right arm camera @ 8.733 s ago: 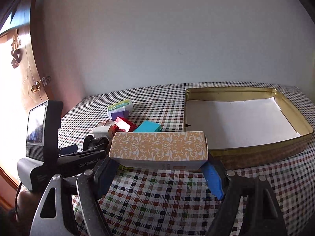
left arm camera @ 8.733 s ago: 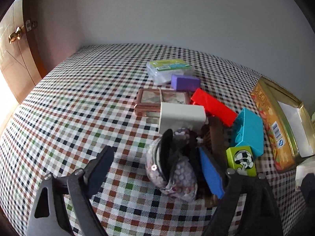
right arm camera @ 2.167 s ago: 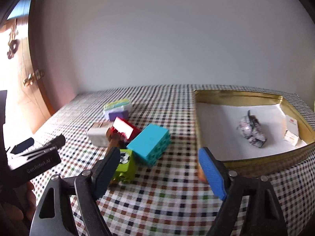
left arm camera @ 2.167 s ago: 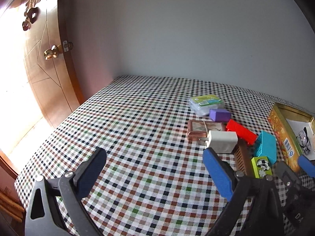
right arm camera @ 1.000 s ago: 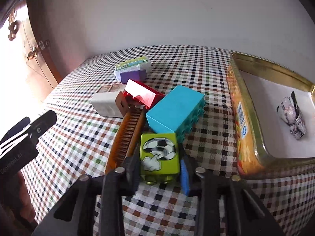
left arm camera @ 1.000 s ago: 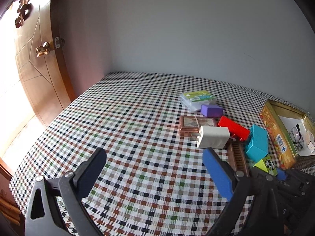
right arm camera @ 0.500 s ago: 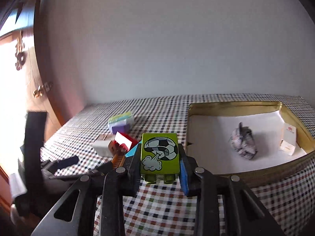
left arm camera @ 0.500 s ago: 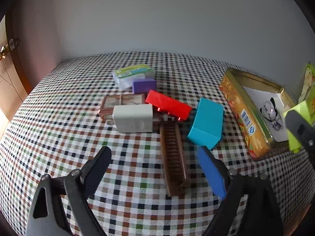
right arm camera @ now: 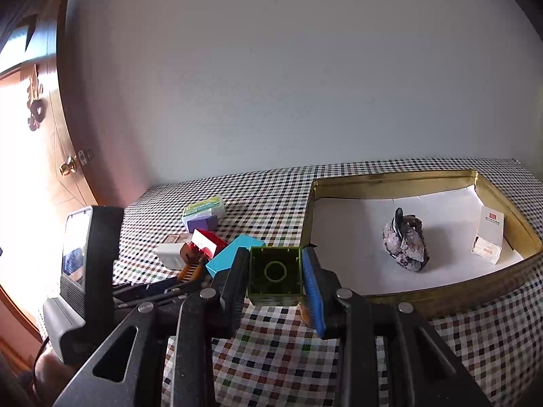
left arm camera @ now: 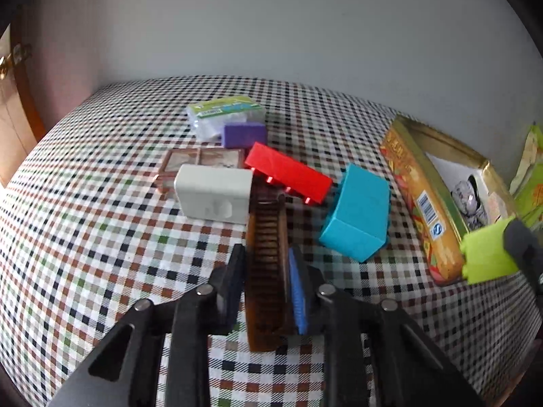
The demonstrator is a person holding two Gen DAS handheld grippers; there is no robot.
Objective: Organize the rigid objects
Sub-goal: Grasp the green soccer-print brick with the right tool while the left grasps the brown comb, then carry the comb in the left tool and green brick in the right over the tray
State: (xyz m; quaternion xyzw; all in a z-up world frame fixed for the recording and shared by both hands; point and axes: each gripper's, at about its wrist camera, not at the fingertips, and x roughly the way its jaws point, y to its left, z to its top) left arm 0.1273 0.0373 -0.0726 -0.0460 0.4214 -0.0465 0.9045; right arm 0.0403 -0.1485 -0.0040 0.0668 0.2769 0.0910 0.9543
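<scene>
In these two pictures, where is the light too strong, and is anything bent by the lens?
Right wrist view: the door at the left edge is washed out by bright light. Left wrist view: light is even, but the checked tablecloth bulges and the corners go black; the brown comb looks slightly soft.

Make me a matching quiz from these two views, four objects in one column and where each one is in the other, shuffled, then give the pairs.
Things:
1. brown comb
2. green block
3. purple block
4. small white box

Places:
A. inside the gold tin
B. between the left gripper's fingers
C. against the green-labelled packet
D. between the right gripper's fingers

Pairs: 1-B, 2-D, 3-C, 4-A
</scene>
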